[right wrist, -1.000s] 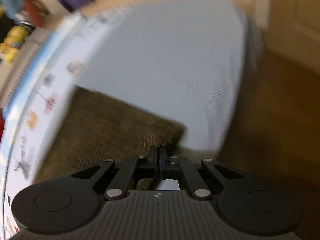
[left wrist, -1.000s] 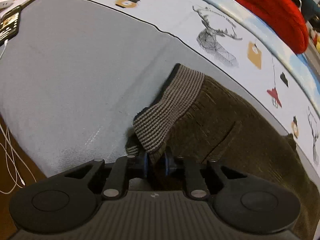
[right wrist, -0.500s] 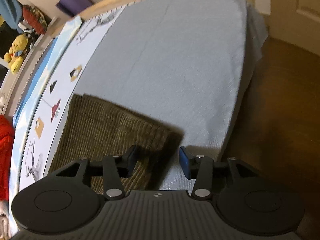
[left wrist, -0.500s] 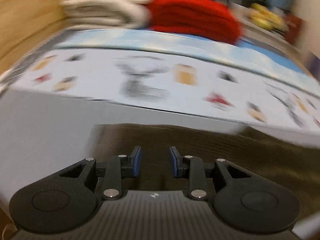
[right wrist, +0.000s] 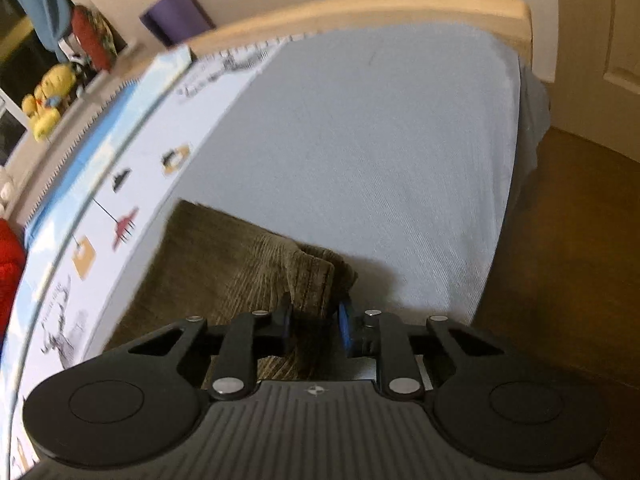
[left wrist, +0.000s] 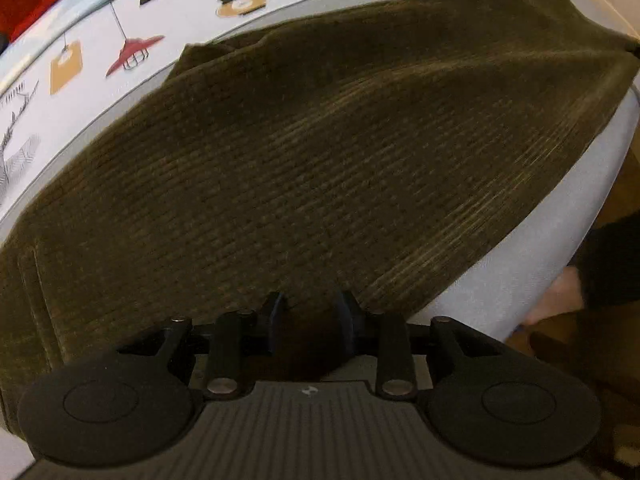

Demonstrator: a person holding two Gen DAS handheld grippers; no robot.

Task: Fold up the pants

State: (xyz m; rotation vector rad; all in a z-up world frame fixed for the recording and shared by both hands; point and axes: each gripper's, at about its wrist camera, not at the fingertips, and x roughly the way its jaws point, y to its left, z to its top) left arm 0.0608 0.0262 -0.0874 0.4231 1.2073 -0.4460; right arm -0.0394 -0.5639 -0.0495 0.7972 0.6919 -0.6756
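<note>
Corduroy pants [left wrist: 320, 140], olive-brown, lie spread on the grey bed sheet [right wrist: 380, 140], beside a printed cover [right wrist: 132, 184] with deer and lantern motifs. The left gripper [left wrist: 310, 316] hangs just over the cloth's near edge, jaws parted after opening, pinching nothing. The right gripper [right wrist: 316, 320] has been closing, a bunched corner of the pants between its fingers; whether the pads press it I cannot tell.

This is a bedroom in a home: a bed [right wrist: 400, 152] with a pale grey sheet and a wooden headboard [right wrist: 360, 16], a printed duvet [right wrist: 100, 216], yellow soft toys [right wrist: 50, 100] on a shelf, wooden floor [right wrist: 560, 260] beside it.
</note>
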